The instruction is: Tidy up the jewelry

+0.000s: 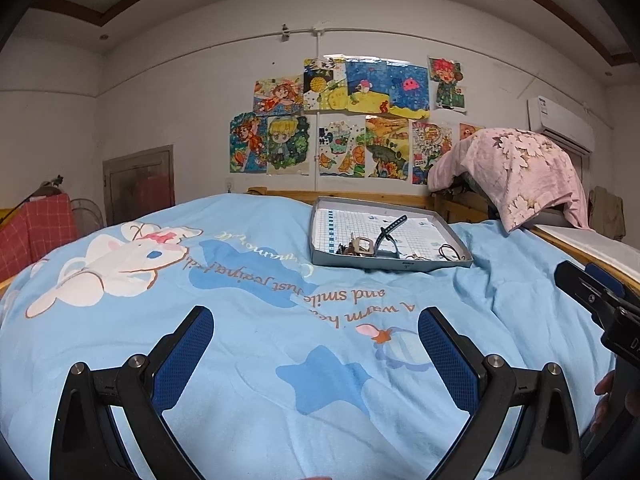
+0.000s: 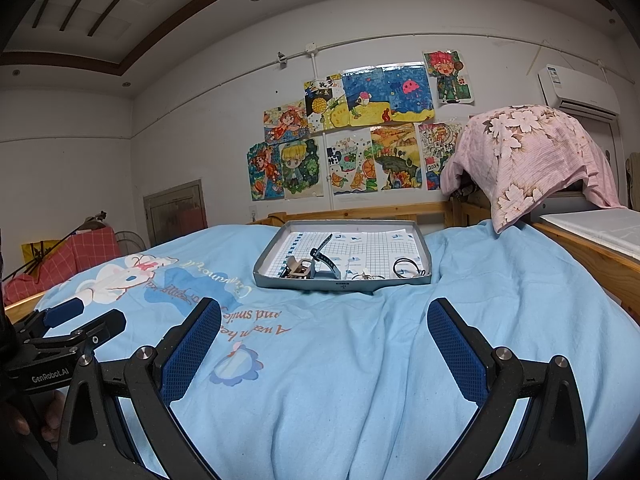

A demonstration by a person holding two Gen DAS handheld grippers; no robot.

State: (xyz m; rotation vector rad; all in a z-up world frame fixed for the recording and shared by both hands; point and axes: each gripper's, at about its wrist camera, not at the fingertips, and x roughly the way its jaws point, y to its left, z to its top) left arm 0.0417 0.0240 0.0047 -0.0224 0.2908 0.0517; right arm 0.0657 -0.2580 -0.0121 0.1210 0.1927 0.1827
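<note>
Blue duvet [image 2: 360,360]; tray [image 2: 262,270] jewelry tangled, small pieces indistinct.

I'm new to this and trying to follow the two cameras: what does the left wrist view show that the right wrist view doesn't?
Only the left wrist view shows the right gripper from the side, at its right edge. Only the right wrist view shows the left gripper at its left edge, plus the GenRobot.AI label. Both show the grey tray of jewelry on the blue bedspread, the wall drawings and the pink cloth.
</note>
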